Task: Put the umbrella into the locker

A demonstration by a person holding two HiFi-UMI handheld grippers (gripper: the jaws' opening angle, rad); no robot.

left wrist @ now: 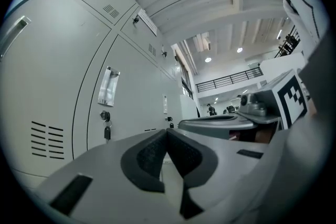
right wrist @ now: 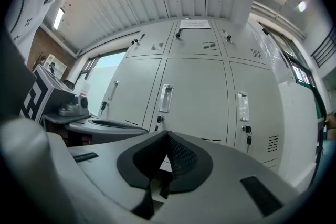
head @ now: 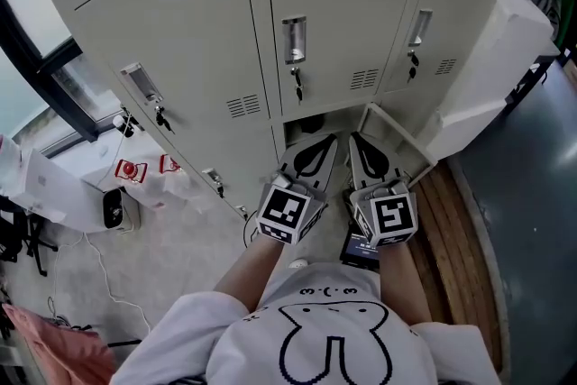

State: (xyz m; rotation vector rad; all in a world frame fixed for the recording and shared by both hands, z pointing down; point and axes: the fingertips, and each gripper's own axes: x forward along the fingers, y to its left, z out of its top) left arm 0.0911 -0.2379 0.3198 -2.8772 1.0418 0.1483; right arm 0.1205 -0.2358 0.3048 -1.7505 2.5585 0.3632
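Observation:
Grey metal lockers (head: 343, 22) fill the head view. Below the middle door, a low compartment stands open, its door (head: 397, 138) swung to the right. A dark shape (head: 311, 123) lies in that opening; I cannot tell what it is. No umbrella shows plainly in any view. My left gripper (head: 326, 141) and right gripper (head: 354, 141) are held side by side, pointing at the opening from just in front of it. Both are shut with nothing between the pads, as the left gripper (left wrist: 167, 131) and right gripper (right wrist: 168, 134) show in their own views.
Keys hang in the locker doors (head: 297, 87). A white bag with red print (head: 135, 169) and a black device (head: 114, 207) lie on the floor at left. Wooden planks (head: 455, 230) run along the right, beside a white box (head: 491, 77). Pink cloth (head: 45, 340) lies bottom left.

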